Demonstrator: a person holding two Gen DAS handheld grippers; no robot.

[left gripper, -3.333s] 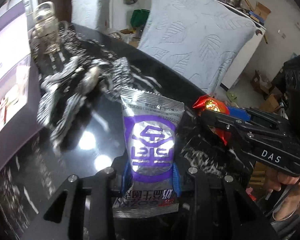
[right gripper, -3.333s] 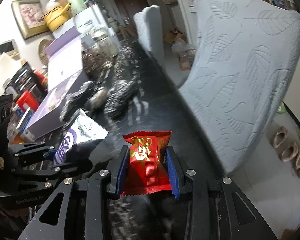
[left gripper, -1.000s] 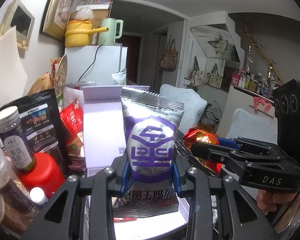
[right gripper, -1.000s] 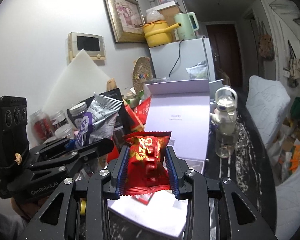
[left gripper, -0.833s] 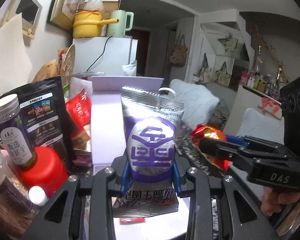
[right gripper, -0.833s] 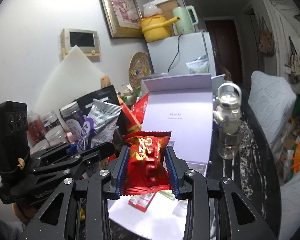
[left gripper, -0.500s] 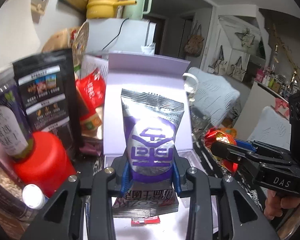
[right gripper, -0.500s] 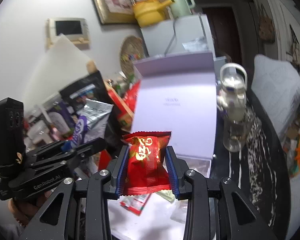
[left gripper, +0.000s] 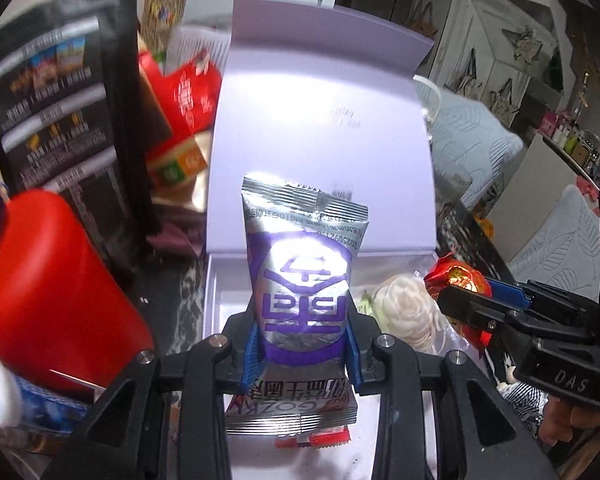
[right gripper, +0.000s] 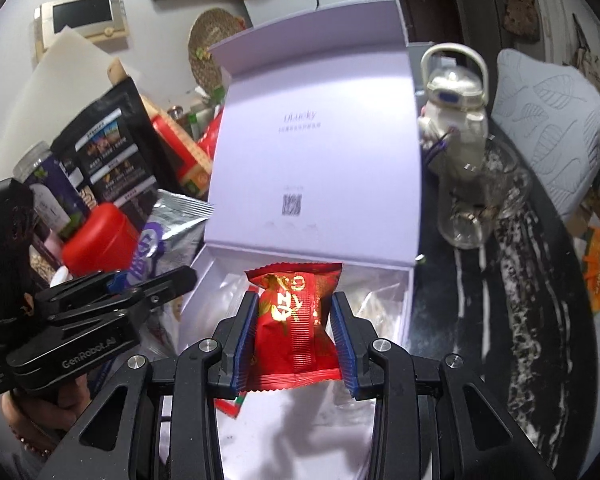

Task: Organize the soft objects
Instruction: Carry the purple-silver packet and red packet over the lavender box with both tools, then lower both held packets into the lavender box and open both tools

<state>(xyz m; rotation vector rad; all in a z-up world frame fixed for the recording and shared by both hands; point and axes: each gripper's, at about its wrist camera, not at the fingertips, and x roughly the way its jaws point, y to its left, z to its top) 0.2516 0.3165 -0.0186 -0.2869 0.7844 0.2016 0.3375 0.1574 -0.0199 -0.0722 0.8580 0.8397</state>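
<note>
Both packets are right over the open lavender box (right gripper: 316,152) now. The left gripper (left gripper: 302,344) has its jaws clamped on the upright silver-purple snack bag (left gripper: 304,280), and the right gripper (right gripper: 296,344) pinches the red candy packet (right gripper: 296,320). The box tray sits directly below and ahead of both, so it looks like a straight drop, with the right one a touch deeper in.

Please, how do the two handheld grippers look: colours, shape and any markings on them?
Both grippers are black, angular frames with silver screw heads and ribbed blue pads inside the fingers. The left gripper carries white "GenRobot.AI" lettering on its side. The right gripper shows "DAS" on its body. The hand on the left gripper wears a beaded bracelet.
</note>
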